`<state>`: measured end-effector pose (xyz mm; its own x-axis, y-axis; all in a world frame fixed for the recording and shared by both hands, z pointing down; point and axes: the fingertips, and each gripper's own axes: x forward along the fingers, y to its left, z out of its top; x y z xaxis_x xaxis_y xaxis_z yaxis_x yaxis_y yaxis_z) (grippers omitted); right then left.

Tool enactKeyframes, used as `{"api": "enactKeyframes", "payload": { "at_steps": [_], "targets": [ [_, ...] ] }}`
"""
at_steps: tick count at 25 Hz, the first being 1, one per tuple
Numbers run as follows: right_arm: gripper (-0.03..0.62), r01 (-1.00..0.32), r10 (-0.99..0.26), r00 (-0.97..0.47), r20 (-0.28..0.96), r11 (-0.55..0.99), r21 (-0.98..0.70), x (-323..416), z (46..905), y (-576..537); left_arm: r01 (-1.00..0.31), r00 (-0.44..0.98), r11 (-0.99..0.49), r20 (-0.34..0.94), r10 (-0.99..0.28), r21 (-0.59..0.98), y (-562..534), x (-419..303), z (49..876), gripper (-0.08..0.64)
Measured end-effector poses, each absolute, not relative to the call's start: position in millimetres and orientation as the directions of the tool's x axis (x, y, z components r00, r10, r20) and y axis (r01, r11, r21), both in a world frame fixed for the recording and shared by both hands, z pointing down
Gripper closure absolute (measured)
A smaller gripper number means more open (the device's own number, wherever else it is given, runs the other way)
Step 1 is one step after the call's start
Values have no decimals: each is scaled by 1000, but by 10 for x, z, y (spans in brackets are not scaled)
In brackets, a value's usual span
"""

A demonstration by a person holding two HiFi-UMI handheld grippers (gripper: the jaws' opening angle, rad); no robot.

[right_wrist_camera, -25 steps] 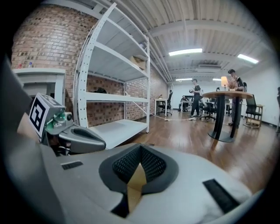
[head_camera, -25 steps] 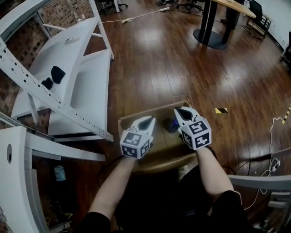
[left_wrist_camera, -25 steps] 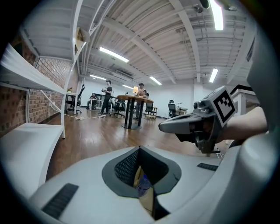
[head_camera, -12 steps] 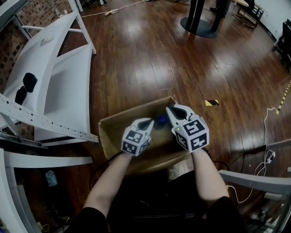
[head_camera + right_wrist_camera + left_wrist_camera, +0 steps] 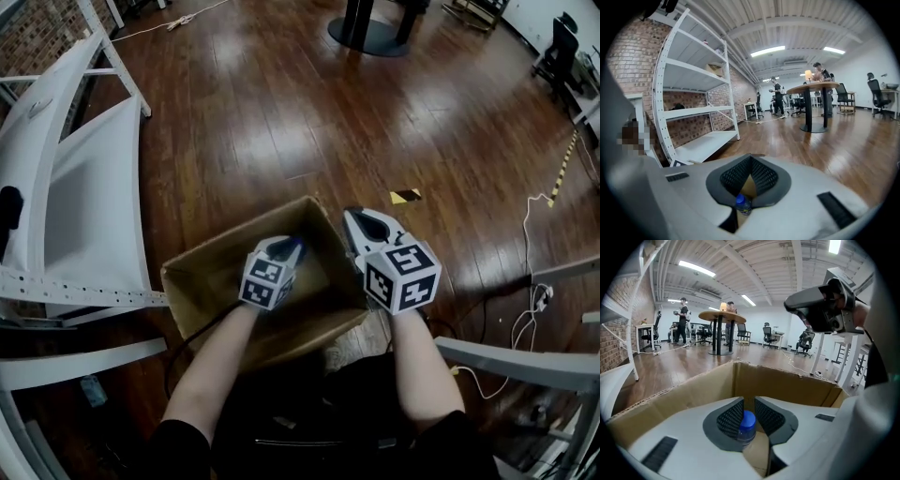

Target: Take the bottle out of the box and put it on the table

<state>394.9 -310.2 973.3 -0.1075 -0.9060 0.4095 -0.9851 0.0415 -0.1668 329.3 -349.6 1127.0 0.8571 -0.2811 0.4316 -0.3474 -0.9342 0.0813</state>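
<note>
Two grippers in play, both at the cardboard box (image 5: 225, 251) in the lower middle of my head view.

- My left gripper (image 5: 286, 247) is dipped inside the box, nose angled down toward its far right corner.
- Through the left gripper view (image 5: 749, 401) the jaws stand a narrow gap apart and have just been opening.
- The bottle (image 5: 747, 423), clear with a blue cap, shows upright in that gap. The cap sits close against the left pad with a sliver of space on the other side, and I read no squeeze on it.
- The box's brown far wall (image 5: 787, 385) fills the frame behind the bottle.
- My right gripper (image 5: 352, 217) hangs over the box's right rim, right of centre, its marker cube facing the head camera.
- Through the right gripper view (image 5: 750, 159) the jaw tips meet and nothing is clamped.
- Through the opening below those tips I see cardboard (image 5: 748, 187) and the bottle (image 5: 741, 202), small and low in the frame.
- The bottle is inside the box, toward its right end. In the head view the left gripper covers it.
- White shelving (image 5: 84, 197) runs down the left edge, on a dark wood floor (image 5: 281, 112).
- A yellow-black tape mark (image 5: 405, 196) lies on the floor just above the right gripper.
- A round table (image 5: 721, 316) on a dark pedestal stands far off, with people standing by it
</note>
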Motion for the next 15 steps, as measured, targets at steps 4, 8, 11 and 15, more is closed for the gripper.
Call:
{"api": "enactKeyframes", "payload": {
  "at_steps": [4,8,11,15],
  "targets": [
    [591,-983,-907,-121,403,53,-175,3925,9716,-3047,-314,841,-947,483,-244,69,-3518,3451,11534,347],
    [591,-981,-901,-141,410,71,-183,3863,9728,-3035,-255,810,-963,562,-166,83,-3524,3571,11929,204],
    [591,-978,-897,-161,412,89,-187,3791,9712,-3016,-239,800,-967,583,-141,94,-3538,3616,12158,178],
    [591,-973,-889,-183,419,101,-210,3770,9732,-2977,-244,784,-967,602,-152,75,-3560,3621,12402,178]
  ]
}}
